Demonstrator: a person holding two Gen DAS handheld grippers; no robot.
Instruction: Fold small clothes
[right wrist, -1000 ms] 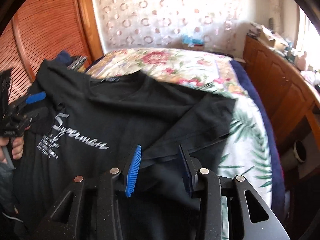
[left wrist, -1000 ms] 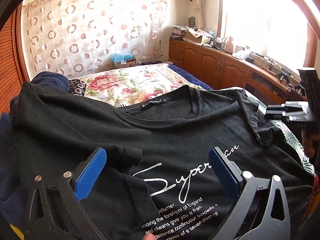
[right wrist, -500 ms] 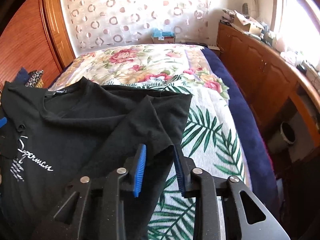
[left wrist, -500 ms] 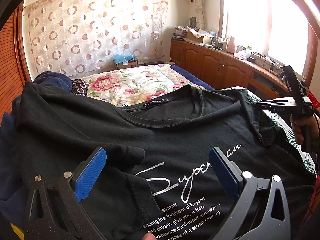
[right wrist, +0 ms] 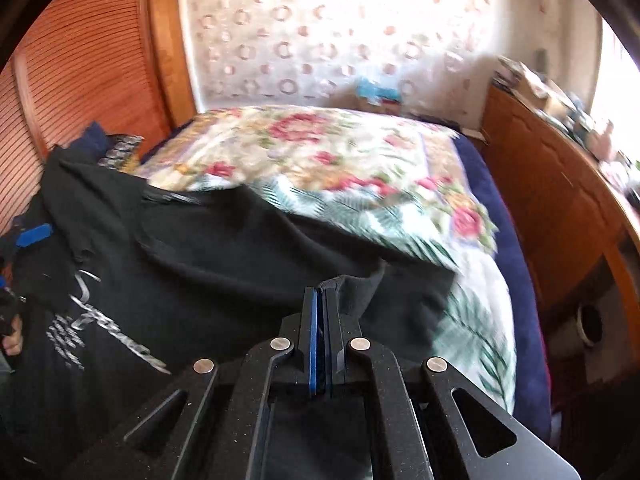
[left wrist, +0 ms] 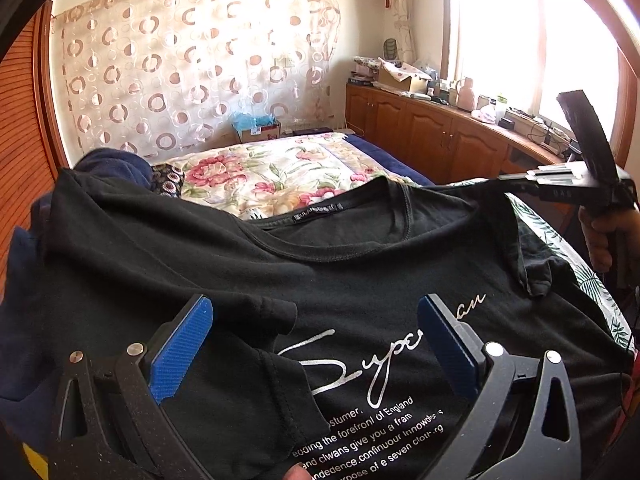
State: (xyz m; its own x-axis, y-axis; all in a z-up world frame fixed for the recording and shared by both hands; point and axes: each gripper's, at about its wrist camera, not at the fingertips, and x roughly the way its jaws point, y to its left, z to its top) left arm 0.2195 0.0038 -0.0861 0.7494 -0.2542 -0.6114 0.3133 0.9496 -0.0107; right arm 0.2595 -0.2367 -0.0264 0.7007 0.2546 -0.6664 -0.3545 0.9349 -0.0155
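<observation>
Right tongs [right wrist: 322, 300] are sitting fully together, blue pads pinching a fold of the black T-shirt [right wrist: 224, 264] at its sleeve-side edge; the fabric is bunching up just past the tips. In the left wrist view the same tongs [left wrist: 516, 183] are showing at the right edge, gripping the shirt's shoulder corner and holding it raised off the bed, with a hand [left wrist: 600, 240] wrapping the handle below. Left tongs [left wrist: 316, 344] are standing wide apart, hovering over the shirt's chest, nothing clamped; the silver script print [left wrist: 376, 364] is lying between the two blue pads. The T-shirt is lying front-up on the bed, collar and neck label [left wrist: 319, 213] facing away from the cameras, left sleeve [left wrist: 256, 376] folded in over the chest. Floral bedspread [left wrist: 280, 172] is stretching beyond the collar. Wooden cabinets [left wrist: 432, 136] are running along the right wall under the window, circle-patterned curtain [left wrist: 180, 68] hanging behind the bed.
</observation>
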